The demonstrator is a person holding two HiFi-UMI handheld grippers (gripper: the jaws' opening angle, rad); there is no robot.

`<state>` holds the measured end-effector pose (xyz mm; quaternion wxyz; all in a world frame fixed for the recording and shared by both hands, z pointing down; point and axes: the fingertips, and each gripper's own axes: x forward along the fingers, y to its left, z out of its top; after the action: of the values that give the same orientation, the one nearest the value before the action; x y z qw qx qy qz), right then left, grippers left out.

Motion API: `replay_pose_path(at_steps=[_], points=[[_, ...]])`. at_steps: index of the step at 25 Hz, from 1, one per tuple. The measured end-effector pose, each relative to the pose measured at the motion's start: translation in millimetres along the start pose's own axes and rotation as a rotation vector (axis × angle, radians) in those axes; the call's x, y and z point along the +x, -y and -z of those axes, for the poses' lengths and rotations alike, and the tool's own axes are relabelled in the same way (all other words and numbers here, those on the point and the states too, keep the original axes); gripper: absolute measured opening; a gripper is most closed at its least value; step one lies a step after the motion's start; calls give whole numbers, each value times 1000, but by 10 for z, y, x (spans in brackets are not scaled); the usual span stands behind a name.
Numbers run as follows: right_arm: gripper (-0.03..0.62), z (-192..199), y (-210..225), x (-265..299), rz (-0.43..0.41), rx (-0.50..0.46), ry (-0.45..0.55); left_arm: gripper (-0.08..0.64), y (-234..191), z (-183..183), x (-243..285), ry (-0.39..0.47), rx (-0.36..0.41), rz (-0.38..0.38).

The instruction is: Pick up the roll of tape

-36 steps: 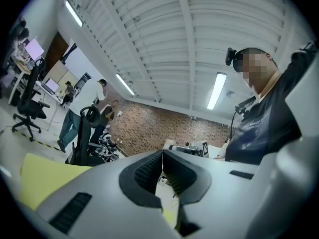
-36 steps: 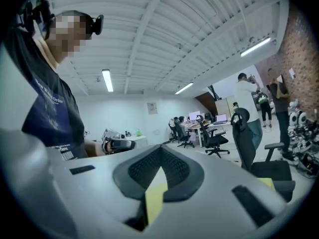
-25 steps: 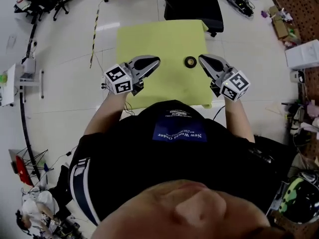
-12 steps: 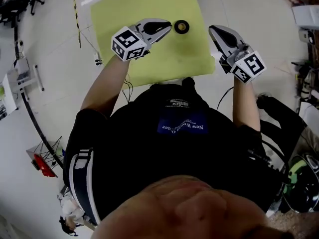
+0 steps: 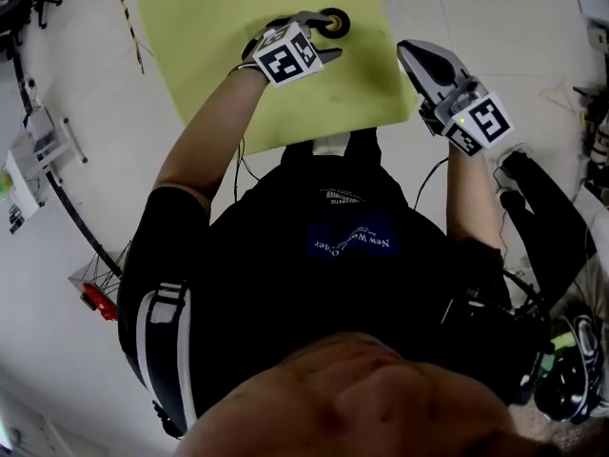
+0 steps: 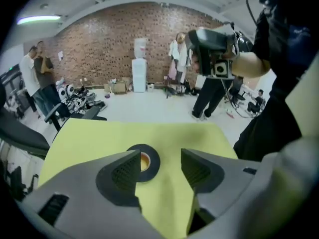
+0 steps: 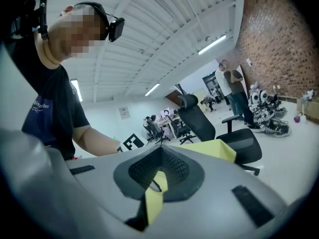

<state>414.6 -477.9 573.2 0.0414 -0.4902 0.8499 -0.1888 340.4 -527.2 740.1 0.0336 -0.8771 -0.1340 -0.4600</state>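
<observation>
The roll of black tape (image 5: 334,22) lies flat near the far edge of the yellow table (image 5: 219,27). My left gripper (image 5: 322,36) reaches up to it, its jaws opening. In the left gripper view the tape (image 6: 151,159) sits just beyond the left fingertip (image 6: 121,172), partly hidden by it, and nothing is between the pads of the left gripper (image 6: 159,169). My right gripper (image 5: 411,55) hovers off the table's right edge. Its pads (image 7: 160,169) are shut together on nothing.
A black office chair (image 7: 239,138) stands behind the table. Two people (image 6: 39,78) and a water dispenser (image 6: 139,68) are by the brick wall. Cables and a small stand (image 5: 38,136) lie on the floor to the left.
My left gripper moved forward to the tape and its jaws opened. The right gripper stayed shut beside the table's right edge. The head view tilted so the table sits higher in frame.
</observation>
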Motion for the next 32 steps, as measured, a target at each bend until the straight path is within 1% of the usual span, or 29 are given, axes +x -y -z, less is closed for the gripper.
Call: replay_pose_path(at_steps=[3,5,7,10,13,18,20,21,24,27,30,32], points=[[-14,131,253,-97,15,41,-10,235,-111,70,348,-128,82,0],[-14,193,354,-132,24,62,-14,235,-154,122,488,-179,97,16],[-14,241,408,-150,32,78,-15,235,-194,169,575,-212,86,30],[-14,303,432,-173,38,91,-20,235,-256,204,629,-240,81,20],[-14,355,442,-189,46,107,-25,233,-290,221,621,-248,87,6],[-14,364,451,-193,42,112,-25,232,-315,209,630,-268,92,5],[-14,352,422,-195,37,107,-26,207,-335,212,622,-273,90,-6],[-14,342,409,-199,36,105,-26,151,-348,215,615,-272,87,-13],[-14,314,396,-208,39,96,-26,138,-387,208,588,-248,74,-23],[-14,305,362,-223,43,95,-30,133,-412,168,500,-205,55,-51],[-14,247,308,-207,43,89,-31,132,-397,34,299,-127,13,-61],[-14,167,271,-172,39,75,-29,132,-377,-107,121,-42,-30,-54]])
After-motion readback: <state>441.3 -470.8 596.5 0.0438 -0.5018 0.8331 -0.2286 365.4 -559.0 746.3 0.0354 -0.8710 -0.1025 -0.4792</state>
